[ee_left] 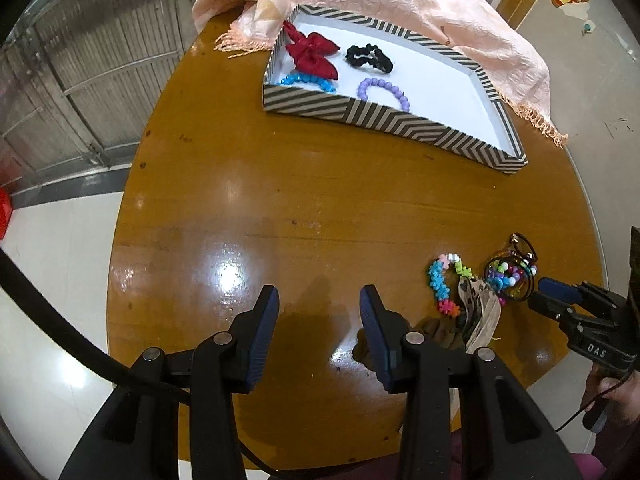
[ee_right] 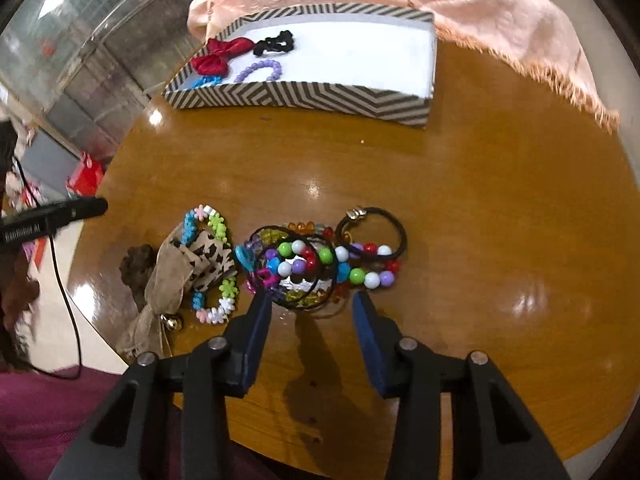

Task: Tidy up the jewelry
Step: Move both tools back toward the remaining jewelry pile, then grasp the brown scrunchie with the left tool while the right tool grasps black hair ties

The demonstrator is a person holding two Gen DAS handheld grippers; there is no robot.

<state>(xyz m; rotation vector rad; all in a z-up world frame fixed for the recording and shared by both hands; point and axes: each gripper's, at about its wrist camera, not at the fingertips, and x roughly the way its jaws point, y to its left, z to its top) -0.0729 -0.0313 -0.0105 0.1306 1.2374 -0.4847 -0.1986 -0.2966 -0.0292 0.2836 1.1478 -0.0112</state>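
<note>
A striped tray [ee_left: 392, 122] [ee_right: 296, 98] at the table's far side holds a red bow [ee_left: 314, 56], a black scrunchie [ee_left: 370, 58], a purple bead bracelet [ee_left: 384, 90] and a blue bead bracelet [ee_left: 308, 82]. A pile of jewelry [ee_right: 320, 266] [ee_left: 508, 276] lies near the front edge: multicoloured bead bracelets, black hair ties [ee_right: 376, 232], a flower bracelet [ee_right: 216, 268] and a leopard bow [ee_right: 192, 276]. My right gripper [ee_right: 312, 300] is open, its tips just short of the pile. My left gripper [ee_left: 318, 300] is open and empty over bare table.
A peach scarf [ee_left: 400, 0] drapes behind and beside the tray. The round wooden table [ee_left: 280, 208] ends close to the pile on the near side. A brown object [ee_right: 136, 268] lies beside the leopard bow.
</note>
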